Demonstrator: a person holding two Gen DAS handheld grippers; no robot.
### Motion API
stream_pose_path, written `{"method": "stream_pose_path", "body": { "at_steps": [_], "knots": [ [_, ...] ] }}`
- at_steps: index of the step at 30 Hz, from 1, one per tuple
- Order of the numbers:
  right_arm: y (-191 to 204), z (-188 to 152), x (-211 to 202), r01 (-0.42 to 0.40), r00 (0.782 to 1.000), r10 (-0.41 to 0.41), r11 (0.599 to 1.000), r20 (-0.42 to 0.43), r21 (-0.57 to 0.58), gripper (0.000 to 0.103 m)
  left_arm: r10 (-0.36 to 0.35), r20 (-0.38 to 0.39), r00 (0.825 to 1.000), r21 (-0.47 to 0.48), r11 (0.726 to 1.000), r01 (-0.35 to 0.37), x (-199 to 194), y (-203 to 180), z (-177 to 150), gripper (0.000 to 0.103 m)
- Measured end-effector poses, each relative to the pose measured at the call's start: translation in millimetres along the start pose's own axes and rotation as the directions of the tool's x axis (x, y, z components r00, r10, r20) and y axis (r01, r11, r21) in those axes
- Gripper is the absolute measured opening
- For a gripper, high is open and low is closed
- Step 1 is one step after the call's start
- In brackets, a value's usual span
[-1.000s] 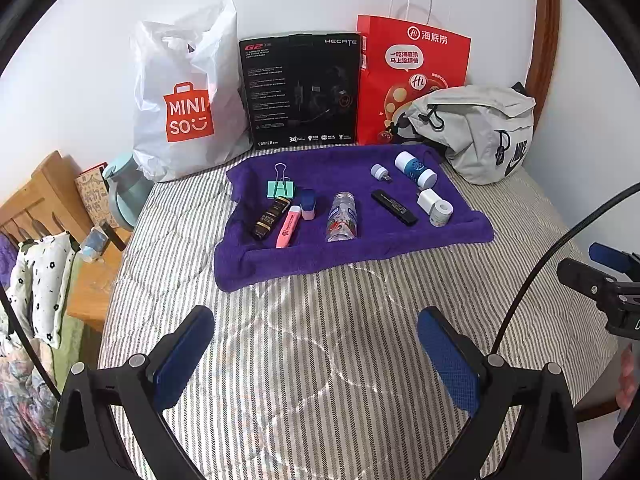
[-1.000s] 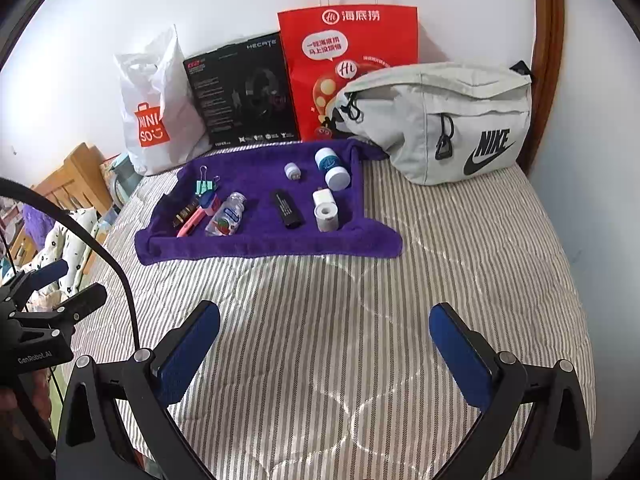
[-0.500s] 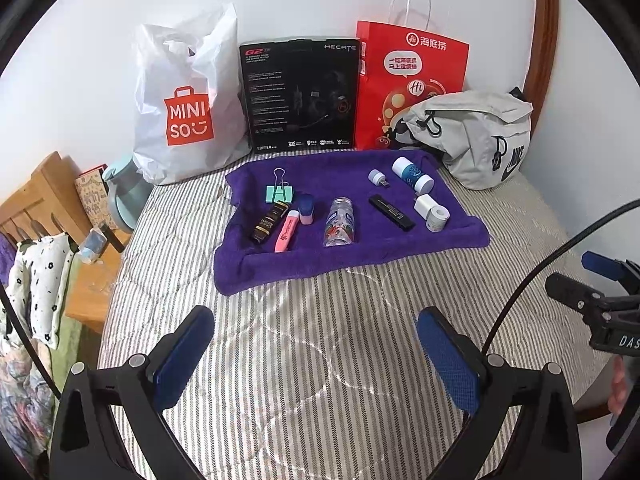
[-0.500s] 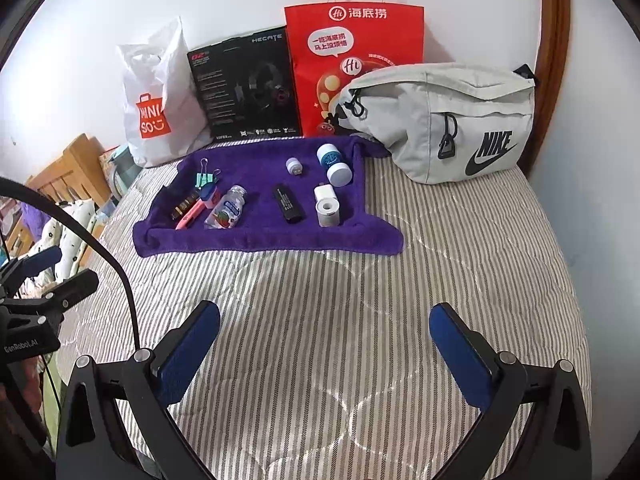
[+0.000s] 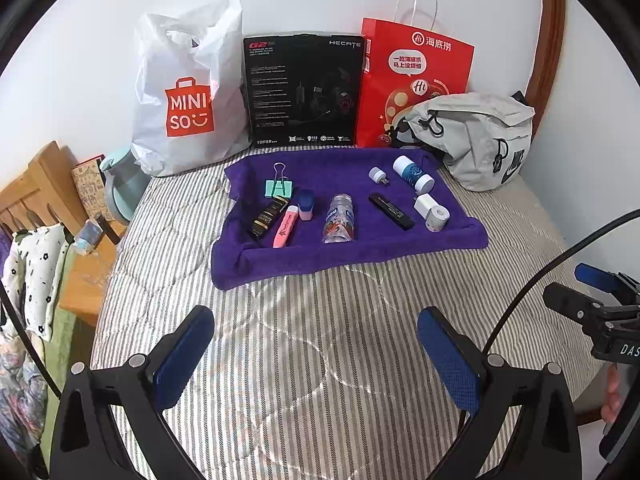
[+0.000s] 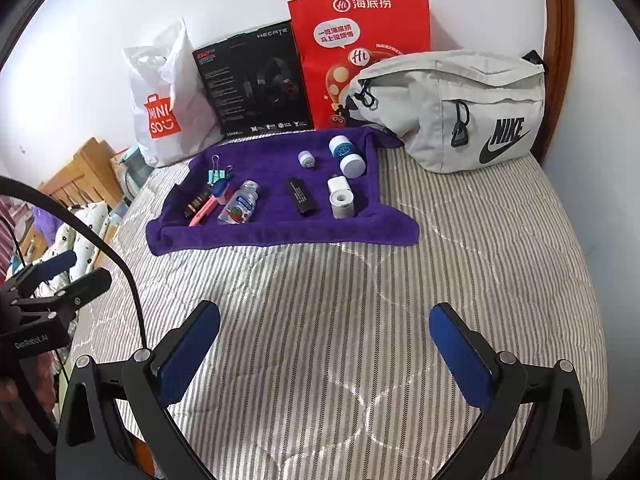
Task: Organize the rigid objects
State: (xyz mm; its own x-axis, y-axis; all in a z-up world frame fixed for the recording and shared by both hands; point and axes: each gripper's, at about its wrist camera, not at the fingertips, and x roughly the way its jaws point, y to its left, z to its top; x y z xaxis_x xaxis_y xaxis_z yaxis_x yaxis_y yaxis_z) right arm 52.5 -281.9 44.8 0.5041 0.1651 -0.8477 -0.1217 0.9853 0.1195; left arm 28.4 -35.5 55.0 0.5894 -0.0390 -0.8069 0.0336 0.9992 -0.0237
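Both tools spread wide, empty: left gripper (image 5: 316, 344) and right gripper (image 6: 324, 340) poised above bare striped quilt (image 6: 360, 300), well short of purple towel (image 5: 360, 240). Small items there — binder clip (image 5: 279, 188), pink highlighter (image 5: 285, 226), clear bottle (image 5: 340, 220), tape roll (image 5: 434, 214) — spaced apart, probably for easy picking. Bags lined along white wall.

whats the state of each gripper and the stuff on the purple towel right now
left gripper: open, empty, above the bedspread
right gripper: open, empty
purple towel: spread flat, near edge rolled
clear bottle: lying on its side, capped
pink highlighter: lying flat, capped
black stick: lying flat
white tape roll: on its side
binder clip: clamped shut
grey Nike bag: zipped shut
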Motion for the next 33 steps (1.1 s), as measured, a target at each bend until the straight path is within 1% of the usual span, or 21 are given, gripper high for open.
{"method": "stream_pose_path", "body": {
  "at_steps": [11,21,24,33],
  "knots": [
    [3,-1,-1,0.006,1.0,-0.006,1.0,0.002,-0.018,0.103,0.011,0.001,1.0,-0.004,1.0,-0.011,-2,1,1,0.103],
    [6,-1,-2,0.013,1.0,-0.013,0.999,0.001,-0.036,0.103,0.009,0.001,1.0,-0.017,1.0,-0.009,-3,8,1,0.103],
    [8,0,-3,0.012,1.0,-0.011,0.999,0.006,-0.038,0.103,-0.002,0.001,1.0,-0.027,1.0,0.002,-3,9,1,0.103],
    [12,-2,-3,0.02,1.0,-0.02,0.998,0.002,-0.057,0.103,-0.005,0.008,1.0,-0.021,1.0,0.005,-5,4,2,0.103]
  ]
}}
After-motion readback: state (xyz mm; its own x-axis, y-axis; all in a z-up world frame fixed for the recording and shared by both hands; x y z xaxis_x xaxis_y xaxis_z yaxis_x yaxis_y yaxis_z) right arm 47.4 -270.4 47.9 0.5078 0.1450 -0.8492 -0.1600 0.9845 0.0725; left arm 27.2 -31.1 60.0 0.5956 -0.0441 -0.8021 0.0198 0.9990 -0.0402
